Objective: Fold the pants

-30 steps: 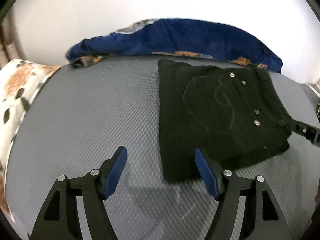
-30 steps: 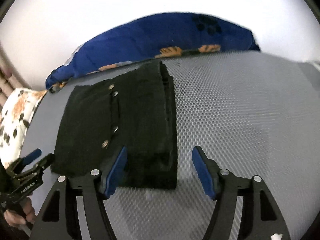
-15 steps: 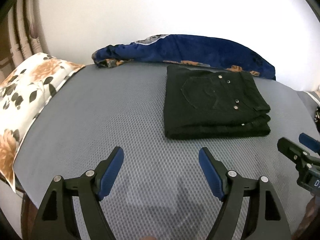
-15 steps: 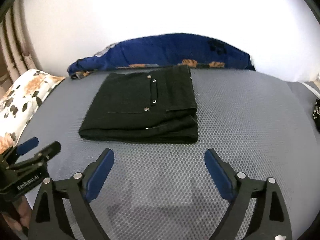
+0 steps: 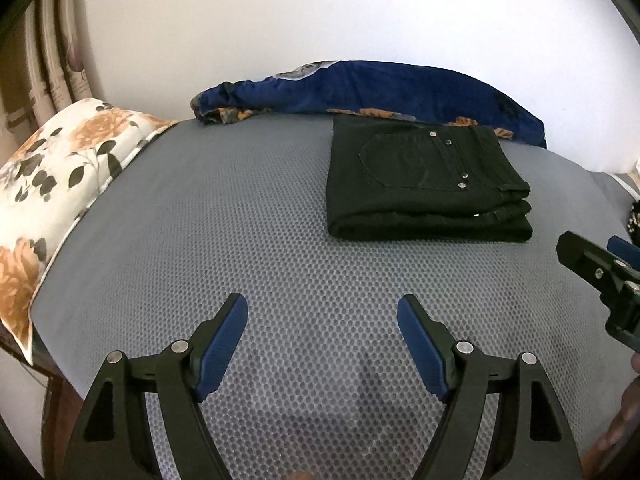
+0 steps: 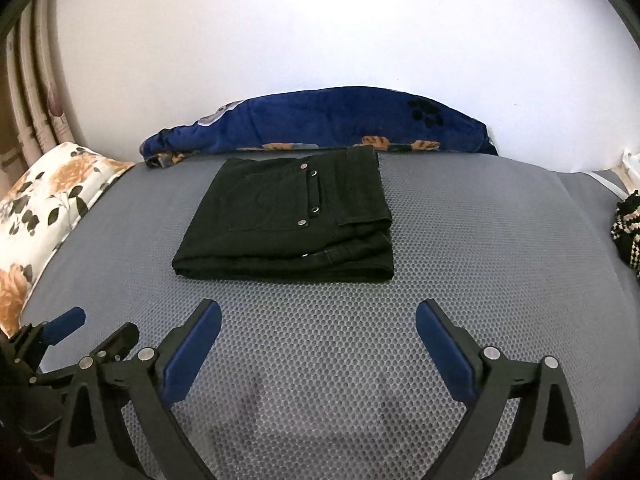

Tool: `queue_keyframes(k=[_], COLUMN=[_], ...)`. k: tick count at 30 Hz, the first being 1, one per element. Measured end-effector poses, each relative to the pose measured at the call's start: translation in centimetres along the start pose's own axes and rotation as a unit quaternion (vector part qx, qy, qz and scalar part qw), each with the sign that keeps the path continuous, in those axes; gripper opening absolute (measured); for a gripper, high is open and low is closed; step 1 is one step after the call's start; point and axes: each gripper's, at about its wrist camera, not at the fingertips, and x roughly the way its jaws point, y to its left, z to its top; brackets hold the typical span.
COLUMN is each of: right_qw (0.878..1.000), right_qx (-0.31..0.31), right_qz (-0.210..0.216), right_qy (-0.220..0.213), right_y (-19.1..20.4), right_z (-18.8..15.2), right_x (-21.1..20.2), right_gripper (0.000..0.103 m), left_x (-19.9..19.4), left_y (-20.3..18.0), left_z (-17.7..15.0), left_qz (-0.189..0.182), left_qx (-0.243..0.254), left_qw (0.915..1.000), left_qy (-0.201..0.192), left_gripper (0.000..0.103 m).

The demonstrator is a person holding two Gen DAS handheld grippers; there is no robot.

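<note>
A second ago both tools were low over the cloth, the left gripper straddling the near left corner and the right gripper close over the near right edge; now both have drawn back toward the near side of the grey honeycomb-textured mattress cover, jaws spread wide and holding nothing; I take that to mean the fold is finished and the hands are retreating. Going left to right in the left wrist view: the white pillow with orange flowers at the bed's left edge; the rumpled dark blue plush blanket along the wall; the black folded denim pants lying flat just in front of it, right of centre, well apart from both grippers. The bundle is a squat rectangle in stacked layers (back pocket and rivets facing up); its slightly longer axis runs left to right across the bed, the waistband end toward the right, the open stacked edges toward the camera. At far right a black-and-white knitted item sits at the bed's edge.
</note>
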Motion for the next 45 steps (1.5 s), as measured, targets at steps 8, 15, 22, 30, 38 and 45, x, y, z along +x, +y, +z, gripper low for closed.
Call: queue_keyframes(k=[8, 15, 22, 30, 38, 45], right_qw=[1.000, 1.000, 1.000, 0.999, 0.999, 0.999], right_qx=[-0.003, -0.001, 0.000, -0.008, -0.007, -0.005], right_qz=[0.009, 0.003, 0.003, 0.002, 0.003, 0.002], right_qy=[0.014, 0.016, 0.026, 0.032, 0.039, 0.042], right_y=[0.4, 0.2, 0.2, 0.5, 0.5, 0.5], right_z=[-0.8, -1.0, -1.4, -1.6, -1.8, -1.9], right_x=[0.4, 0.5, 1.0, 1.3, 1.5, 1.6], right_gripper=[0.097, 0.097, 0.097, 0.097, 0.097, 0.097], left_x=[-0.4, -0.4, -0.3, -0.1, -0.1, 0.0], left_y=[-0.2, -0.3, -0.4, -0.3, -0.1, -0.2], left_z=[-0.4, -0.6, -0.9, -1.1, -1.2, -1.3], left_qz=[0.005, 0.010, 0.016, 0.020, 0.021, 0.021], left_qx=[0.002, 0.005, 0.007, 0.006, 0.006, 0.008], left_qw=[1.0000, 0.9999, 0.9998, 0.9998, 0.9997, 0.9997], left_qy=[-0.003, 0.000, 0.002, 0.005, 0.007, 0.007], left_gripper=[0.078, 0.078, 0.078, 0.078, 0.078, 0.078])
